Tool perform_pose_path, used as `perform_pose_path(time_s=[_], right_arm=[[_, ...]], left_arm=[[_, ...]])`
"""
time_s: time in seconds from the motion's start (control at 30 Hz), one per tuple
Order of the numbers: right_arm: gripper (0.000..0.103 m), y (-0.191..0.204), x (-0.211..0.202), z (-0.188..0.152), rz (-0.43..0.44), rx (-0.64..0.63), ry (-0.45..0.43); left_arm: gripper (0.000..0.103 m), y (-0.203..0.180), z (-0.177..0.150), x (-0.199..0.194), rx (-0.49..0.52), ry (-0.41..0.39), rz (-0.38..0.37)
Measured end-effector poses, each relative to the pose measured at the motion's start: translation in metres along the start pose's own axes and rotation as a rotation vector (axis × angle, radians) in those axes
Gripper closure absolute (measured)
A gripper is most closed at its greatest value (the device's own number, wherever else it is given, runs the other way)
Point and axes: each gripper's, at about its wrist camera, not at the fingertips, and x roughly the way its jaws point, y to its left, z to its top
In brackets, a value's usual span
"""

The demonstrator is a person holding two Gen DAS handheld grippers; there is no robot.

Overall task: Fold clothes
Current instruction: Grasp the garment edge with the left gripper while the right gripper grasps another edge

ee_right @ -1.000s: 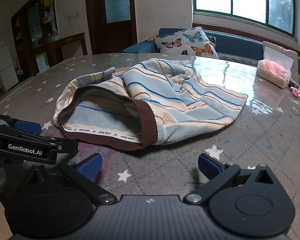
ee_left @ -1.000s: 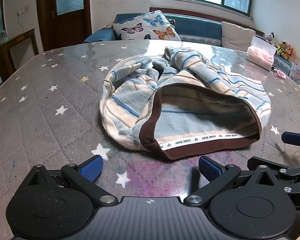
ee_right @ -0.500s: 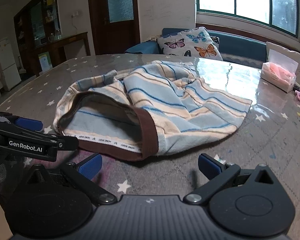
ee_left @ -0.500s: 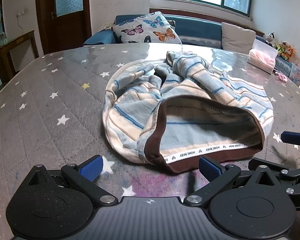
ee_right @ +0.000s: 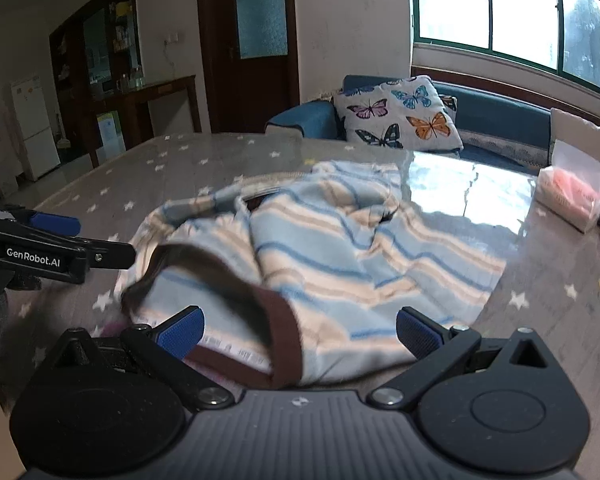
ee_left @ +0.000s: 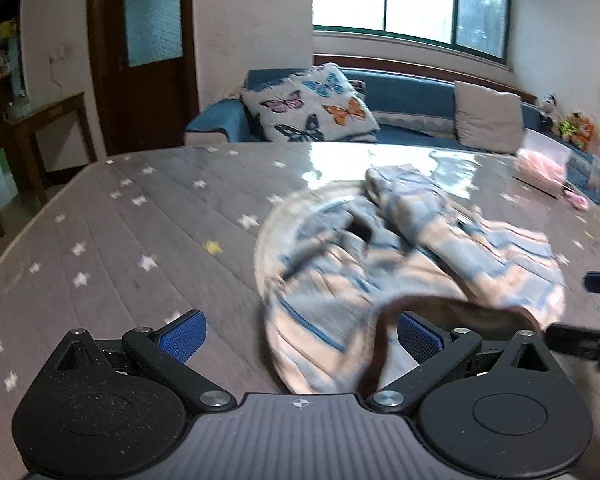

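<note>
1. Your left gripper point(ee_left: 300, 334) is holding its blue-padded fingers point(ee_left: 182, 336) wide apart, clamping nothing; the brown waistband edge of the garment is lying in the gap between them, close to the right pad.
2. Your right gripper point(ee_right: 298, 330) is likewise keeping its blue-padded fingers point(ee_right: 180, 332) spread wide, with the brown waistband corner sitting between them and nothing pinched.
3. You are looking at a rumpled blue, cream and white striped cotton garment with a brown waistband point(ee_left: 400, 272) point(ee_right: 340, 264); it is lying in a loose heap on the desk, its waistband opening gaping toward both grippers. Both views are blurring it, so the finer folds cannot be told.
4. The grey quilted desk with white stars under a glossy clear cover point(ee_left: 120, 240) point(ee_right: 560, 300) is carrying the garment near its nearer edge, and the far part of the cover is reflecting window light.
5. In the right wrist view your left gripper is showing at the left edge as a black arm printed "GenRobot.AI" point(ee_right: 56, 254), just beside the garment's left side.
6. On the far right of the desk a clear box of pink items point(ee_right: 572, 196) point(ee_left: 544, 168) is standing well apart from the garment.
7. Beyond the desk a blue sofa point(ee_left: 412, 96) is bearing a white cushion printed with butterflies point(ee_left: 312, 106) point(ee_right: 400, 114).
</note>
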Motion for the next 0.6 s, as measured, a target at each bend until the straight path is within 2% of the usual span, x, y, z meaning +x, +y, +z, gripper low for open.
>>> perform_pose_path(time_s=[0.13,0.37,0.6], right_arm=[[0.000,-0.018,0.010,0.014,-0.021,0.020,-0.001],[0.000,-0.065,0.048,0.028,-0.110,0.068,0.049],[0.000,-0.110,0.086,0.039,-0.183,0.113,0.085]], left_arm=[[0.000,0.008,0.014,0.019,-0.002,-0.003,0.035],[0.000,0.010,0.032,0.056,0.032,0.012,0.065],[0.002,-0.001,0.040,0.084,0.111,0.022,0.025]])
